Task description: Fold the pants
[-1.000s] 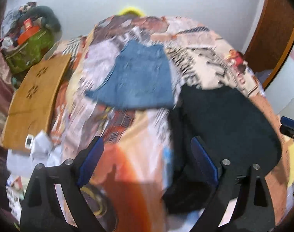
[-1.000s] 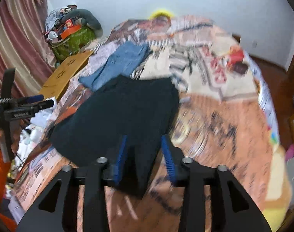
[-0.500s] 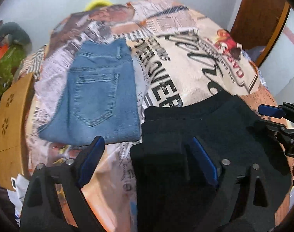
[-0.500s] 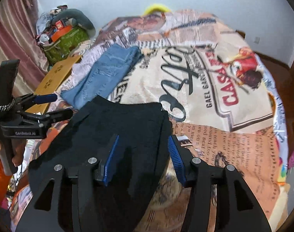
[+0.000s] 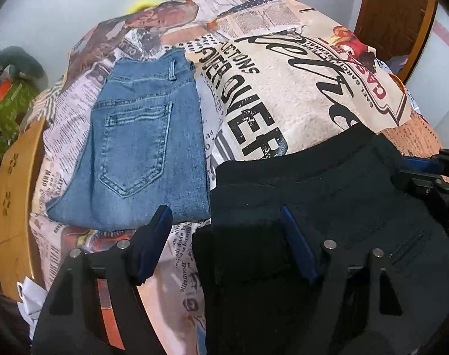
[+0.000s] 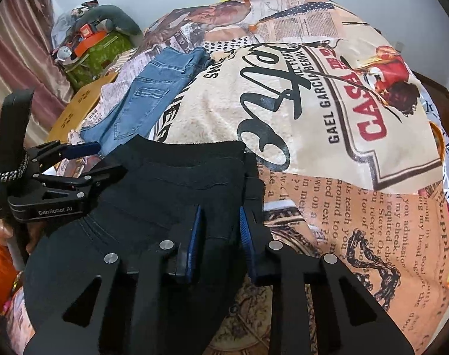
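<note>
Just blk pants (image 6: 177, 195) on bedspread (image 6: 327, 124)

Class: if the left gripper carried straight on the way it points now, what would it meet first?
Most likely the black pants, near their left edge, lying on the printed bedspread; the left gripper seems just above them.
</note>
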`<state>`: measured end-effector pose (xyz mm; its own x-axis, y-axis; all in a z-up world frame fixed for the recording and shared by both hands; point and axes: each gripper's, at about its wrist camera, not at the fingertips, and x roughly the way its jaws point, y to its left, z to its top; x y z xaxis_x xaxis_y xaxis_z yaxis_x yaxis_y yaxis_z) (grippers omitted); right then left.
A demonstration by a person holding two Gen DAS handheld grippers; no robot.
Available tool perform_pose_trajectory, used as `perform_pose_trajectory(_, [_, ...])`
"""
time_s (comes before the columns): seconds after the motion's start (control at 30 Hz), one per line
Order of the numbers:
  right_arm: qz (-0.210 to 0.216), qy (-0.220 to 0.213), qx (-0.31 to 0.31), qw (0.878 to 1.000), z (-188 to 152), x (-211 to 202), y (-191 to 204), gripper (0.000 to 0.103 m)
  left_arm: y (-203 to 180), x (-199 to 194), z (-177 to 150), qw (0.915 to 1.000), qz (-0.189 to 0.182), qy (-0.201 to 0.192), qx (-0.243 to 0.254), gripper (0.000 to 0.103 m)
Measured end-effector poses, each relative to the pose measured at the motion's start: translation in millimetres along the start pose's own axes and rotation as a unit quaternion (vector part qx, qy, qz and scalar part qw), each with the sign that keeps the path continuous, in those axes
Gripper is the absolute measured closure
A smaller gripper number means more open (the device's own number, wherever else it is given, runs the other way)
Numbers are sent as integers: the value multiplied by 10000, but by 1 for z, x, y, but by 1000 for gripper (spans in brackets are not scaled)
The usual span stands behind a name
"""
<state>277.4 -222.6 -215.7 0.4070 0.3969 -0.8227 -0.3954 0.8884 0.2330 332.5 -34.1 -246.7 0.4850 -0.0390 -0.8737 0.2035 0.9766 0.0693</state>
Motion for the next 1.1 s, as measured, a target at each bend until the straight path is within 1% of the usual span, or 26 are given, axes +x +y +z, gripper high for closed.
perform_pose_trajectory(0.1, [-120,-78,-48,9999,0,-9,5,80,-3,-16,-2,9997,178,-174,54,27])
perform_pose_trajectory(0.17, [-149,-158,-95,9997,-1,-20,9,80,-3,-29,-4,9992,230,-309,54,27])
perform_pose_trajectory(0.3, [-185,-368,-236,9989,-5,-49,19,78,2,-64,-10,9980,144,-610,-70,25])
perform_pose_trajectory(0.37, [-191,-476,-264,9983,-7,-62,22,71,5,-77,-13,9974,85,-698,-164,14])
perform_pose_trajectory(0.43, [-210,-573,-268,9978,-8,-71,26,58,11,-92,-19,9959,37,-855,-308,7])
perform_pose_trajectory(0.47, [-233,-621,-271,9974,-9,-76,28,56,13,-98,-22,9951,35,-921,-357,3])
perform_pose_trajectory(0.53, [-280,-688,-286,9968,-12,-84,32,50,15,-108,-28,9942,48,-1001,-382,1])
perform_pose_trajectory(0.57, [-279,-689,-289,9968,-14,-87,33,49,16,-111,-32,9943,39,-1001,-378,1])
perform_pose_trajectory(0.6, [-261,-662,-291,9970,-16,-88,34,46,17,-112,-35,9947,6,-961,-371,1])
perform_pose_trajectory(0.67, [-257,-609,-258,9975,-22,-89,35,38,18,-108,-42,9961,-108,-791,-379,1])
perform_pose_trajectory(0.7, [-276,-575,-228,9977,-25,-87,34,32,18,-105,-46,9967,-158,-695,-387,1])
perform_pose_trajectory(0.73, [-282,-526,-204,9980,-29,-85,33,31,19,-100,-48,9973,-213,-581,-406,1])
perform_pose_trajectory(0.83, [-191,-275,-65,9994,-40,-74,29,31,19,-78,-54,9978,-390,-119,-516,1])
perform_pose_trajectory(0.9, [-67,-93,113,9999,-45,-64,23,31,20,-62,-58,9962,-568,166,-646,1])
perform_pose_trajectory(0.97, [62,39,259,9996,-49,-57,19,31,20,-50,-58,9933,-798,380,-750,1])
perform_pose_trajectory(1.1, [415,234,524,9975,-51,-46,12,31,21,-36,-53,9887,-1024,641,-883,1])
